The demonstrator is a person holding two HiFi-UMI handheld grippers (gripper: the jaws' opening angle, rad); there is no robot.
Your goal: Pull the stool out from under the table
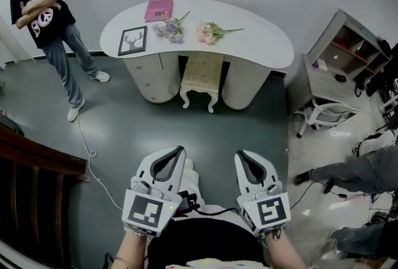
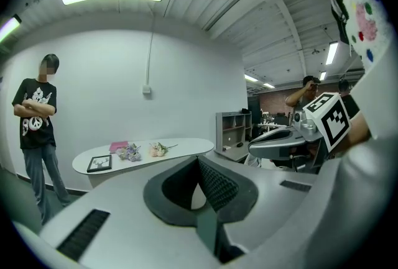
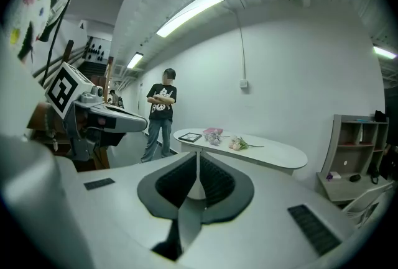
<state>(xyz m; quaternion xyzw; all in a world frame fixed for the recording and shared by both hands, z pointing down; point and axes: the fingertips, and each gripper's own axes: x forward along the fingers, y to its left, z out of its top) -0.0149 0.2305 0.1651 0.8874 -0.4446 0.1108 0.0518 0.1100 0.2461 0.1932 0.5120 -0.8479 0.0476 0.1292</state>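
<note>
A cream stool point(image 1: 201, 80) with a patterned seat and curved legs stands tucked under the white curved table point(image 1: 267, 44), between its two round pedestals. Both grippers hang close to my body, well short of the stool across the dark floor. My left gripper point(image 1: 176, 151) is shut and holds nothing; my right gripper point(image 1: 244, 155) is shut and empty too. In the left gripper view the table point(image 2: 186, 147) shows far off beyond the shut jaws; the right gripper view shows the table point(image 3: 273, 153) the same way. The stool is hidden in both gripper views.
On the table lie a framed picture point(image 1: 132, 40), a pink book point(image 1: 158, 9) and two flower bunches point(image 1: 171, 30). A person point(image 1: 53, 19) stands at the left. A grey shelf desk point(image 1: 339, 53) and chair point(image 1: 323, 113) sit right. A cable point(image 1: 90, 159) trails on the floor; dark wooden furniture point(image 1: 34, 199) at lower left.
</note>
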